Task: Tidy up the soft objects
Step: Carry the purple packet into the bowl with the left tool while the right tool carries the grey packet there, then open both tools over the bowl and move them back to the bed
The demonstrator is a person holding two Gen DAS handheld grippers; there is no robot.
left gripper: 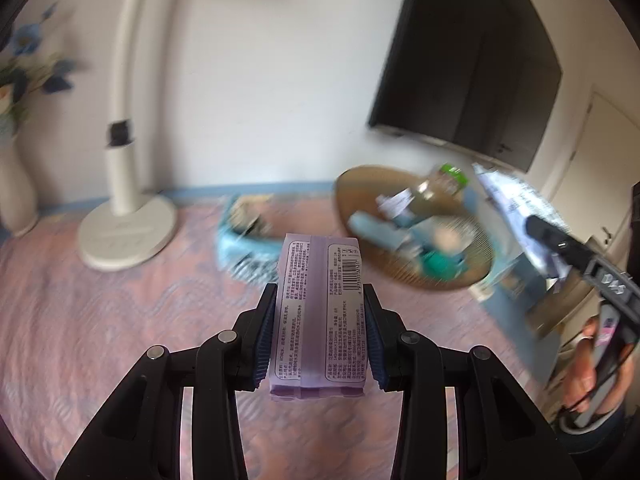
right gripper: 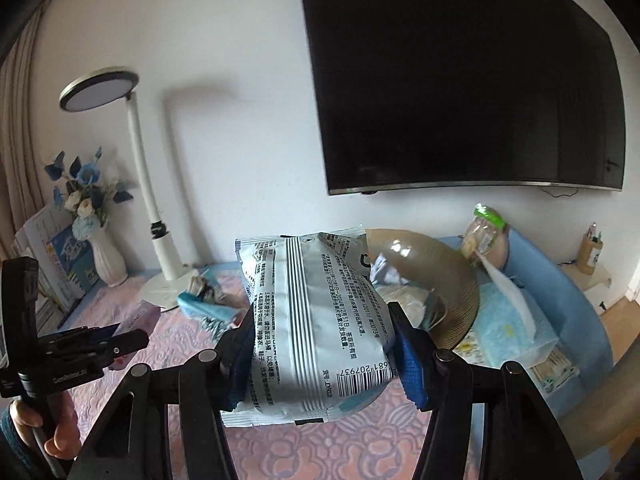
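Observation:
My left gripper (left gripper: 320,304) is shut on a purple tissue pack (left gripper: 318,312) and holds it above the pink patterned cloth (left gripper: 120,340). My right gripper (right gripper: 324,328) is shut on a silver-white printed soft packet (right gripper: 316,320), also held in the air. In the left wrist view the right gripper (left gripper: 532,228) shows at the right with the packet (left gripper: 516,208). In the right wrist view the left gripper (right gripper: 132,336) shows at the left with the purple pack (right gripper: 140,316). A round woven tray (left gripper: 420,280) holds several soft items; it also shows in the right wrist view (right gripper: 456,276).
A white lamp base (left gripper: 128,236) and a white vase with blue flowers (right gripper: 104,256) stand at the back left. A blue crumpled wrapper (right gripper: 208,308) lies on the cloth. A blue tissue box (right gripper: 516,332) and a jar with a green lid (right gripper: 484,232) sit at the right. A dark TV (right gripper: 460,80) hangs on the wall.

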